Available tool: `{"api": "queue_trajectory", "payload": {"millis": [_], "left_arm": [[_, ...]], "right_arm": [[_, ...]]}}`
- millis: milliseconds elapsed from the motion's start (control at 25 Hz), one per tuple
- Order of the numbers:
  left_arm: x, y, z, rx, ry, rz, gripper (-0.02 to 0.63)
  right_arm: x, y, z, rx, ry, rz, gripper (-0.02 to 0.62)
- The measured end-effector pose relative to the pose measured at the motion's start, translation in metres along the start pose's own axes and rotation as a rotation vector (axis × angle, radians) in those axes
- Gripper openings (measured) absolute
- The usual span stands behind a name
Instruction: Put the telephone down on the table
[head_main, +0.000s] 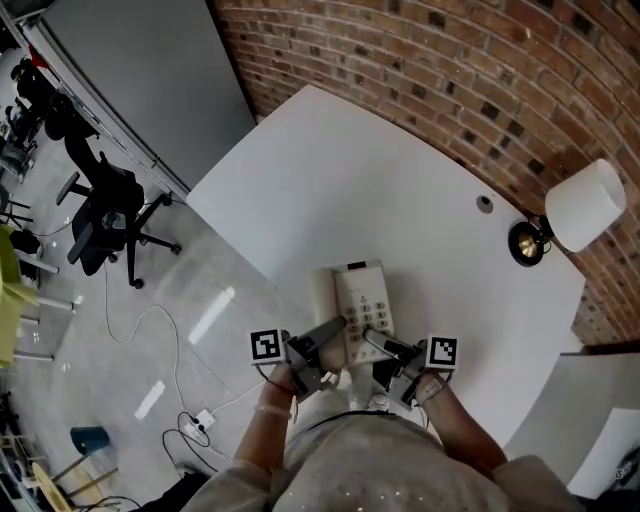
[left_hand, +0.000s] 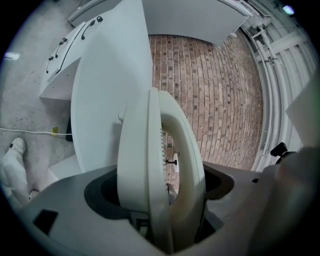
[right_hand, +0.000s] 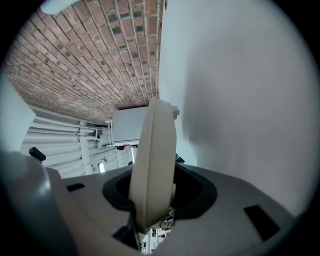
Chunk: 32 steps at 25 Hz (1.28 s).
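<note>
A cream desk telephone (head_main: 358, 303) with a keypad and its handset on the left side hangs at the near edge of the white table (head_main: 370, 180). My left gripper (head_main: 322, 347) is shut on the telephone's left side, handset included. My right gripper (head_main: 384, 349) is shut on its right side. In the left gripper view the telephone (left_hand: 157, 165) stands edge-on between the jaws of the left gripper (left_hand: 160, 210), with the table (left_hand: 110, 95) ahead. In the right gripper view the telephone's thin edge (right_hand: 155, 160) fills the right gripper (right_hand: 152, 205). Whether the telephone touches the table I cannot tell.
A brick wall (head_main: 450, 70) runs behind the table. A desk lamp (head_main: 578, 207) with a white shade stands at the table's right end, with a round cable hole (head_main: 485, 204) near it. On the floor to the left are a black office chair (head_main: 105, 215) and a cable with a power strip (head_main: 201, 421).
</note>
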<state>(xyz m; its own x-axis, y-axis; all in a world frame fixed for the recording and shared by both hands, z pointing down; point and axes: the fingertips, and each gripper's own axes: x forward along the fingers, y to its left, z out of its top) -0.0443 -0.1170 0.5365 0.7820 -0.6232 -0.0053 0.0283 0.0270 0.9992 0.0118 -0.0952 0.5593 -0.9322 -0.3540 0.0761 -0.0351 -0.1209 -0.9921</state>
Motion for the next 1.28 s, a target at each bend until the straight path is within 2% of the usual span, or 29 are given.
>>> {"api": "queue_trajectory", "payload": {"millis": [440,680,1160,1280], "left_arm": [[0.007,0.008,0.061,-0.029,0.034,0.005,0.402],[0.018,0.012,0.092,-0.023,0.082,0.004,0.402],[0.033,0.012,0.129,-0.040,0.152,-0.004,0.402],[0.036,0.011,0.133,0.007,0.171,0.015,0.403]], "right_arm": [[0.049,-0.002,0.035,0.009,-0.040,-0.007,0.164],[0.069,-0.004,0.058,0.006,-0.088,-0.011,0.164],[0.095,0.000,0.085,0.044,-0.156,-0.002,0.163],[0.099,-0.002,0.091,0.082,-0.179,0.006,0.163]]}}
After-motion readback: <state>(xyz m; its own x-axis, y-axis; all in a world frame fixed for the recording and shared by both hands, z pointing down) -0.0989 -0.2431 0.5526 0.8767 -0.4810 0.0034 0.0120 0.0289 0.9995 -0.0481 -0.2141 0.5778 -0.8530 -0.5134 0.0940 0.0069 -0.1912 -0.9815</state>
